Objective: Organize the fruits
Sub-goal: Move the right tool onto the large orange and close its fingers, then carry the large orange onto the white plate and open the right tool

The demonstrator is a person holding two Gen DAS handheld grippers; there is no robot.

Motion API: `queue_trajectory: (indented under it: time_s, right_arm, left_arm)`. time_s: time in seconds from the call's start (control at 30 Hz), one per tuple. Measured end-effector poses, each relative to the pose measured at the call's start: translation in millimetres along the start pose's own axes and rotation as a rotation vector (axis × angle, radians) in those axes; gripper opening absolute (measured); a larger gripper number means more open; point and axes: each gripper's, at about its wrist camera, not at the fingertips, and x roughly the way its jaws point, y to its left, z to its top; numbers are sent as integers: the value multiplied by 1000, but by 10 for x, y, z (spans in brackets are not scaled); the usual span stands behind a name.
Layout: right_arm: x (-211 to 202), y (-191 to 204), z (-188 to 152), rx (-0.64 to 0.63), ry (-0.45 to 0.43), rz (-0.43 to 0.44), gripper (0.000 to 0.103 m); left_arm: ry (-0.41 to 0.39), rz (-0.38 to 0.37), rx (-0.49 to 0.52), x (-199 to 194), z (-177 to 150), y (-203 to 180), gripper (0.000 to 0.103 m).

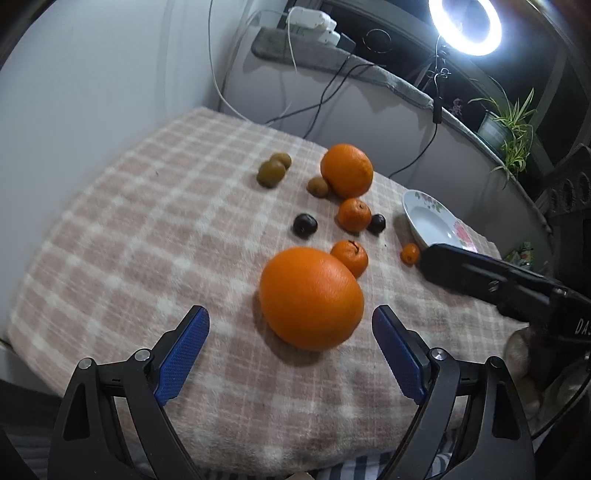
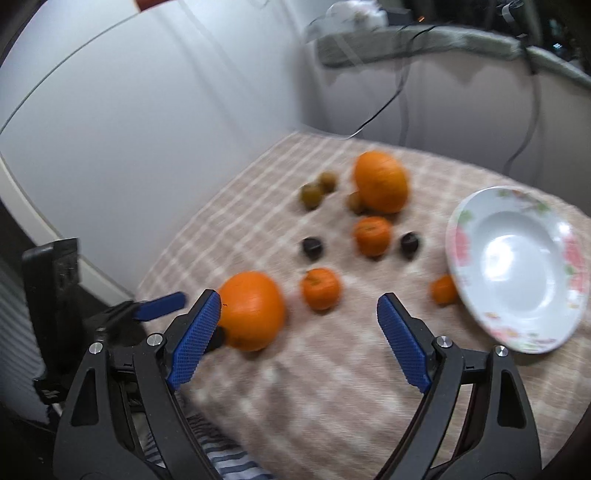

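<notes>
Fruits lie on a pink checked blanket. A big orange sits just ahead of my open left gripper, apart from its blue pads. Beyond it lie a second big orange, three mandarins, several green-brown fruits and two dark fruits. In the right wrist view, my right gripper is open and empty, with the near big orange by its left pad and a mandarin ahead. The left gripper shows at the left. A white flowered plate lies at the right.
A wall bounds the blanket on the left. Cables hang down behind the blanket. A ring light on a stand and a potted plant stand at the back right. The right gripper's black body reaches in beside the plate.
</notes>
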Motion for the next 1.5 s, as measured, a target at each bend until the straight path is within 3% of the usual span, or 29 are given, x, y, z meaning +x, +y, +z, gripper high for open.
queue_trajectory:
  time_s: [0.4, 0.47, 0.57, 0.77, 0.83, 1.5]
  right_arm:
    - [539, 196, -24, 1, 178, 84, 89]
    - [618, 194, -32, 9, 198, 94, 81]
    - [689, 191, -37, 23, 224, 101, 79]
    - [848, 144, -71, 62, 266, 134, 75]
    - [889, 134, -71, 69, 277, 154, 72]
    - [644, 197, -44, 34, 190, 148, 67]
  left_arm:
    - [40, -19, 35, 187, 20, -14, 90]
    - [42, -13, 40, 214, 32, -5, 90]
    - [49, -28, 34, 248, 42, 19, 89]
    - [72, -57, 51, 313, 45, -22, 78]
    - [89, -70, 54, 352, 37, -34, 70]
    - [40, -36, 151, 247, 85, -309, 68]
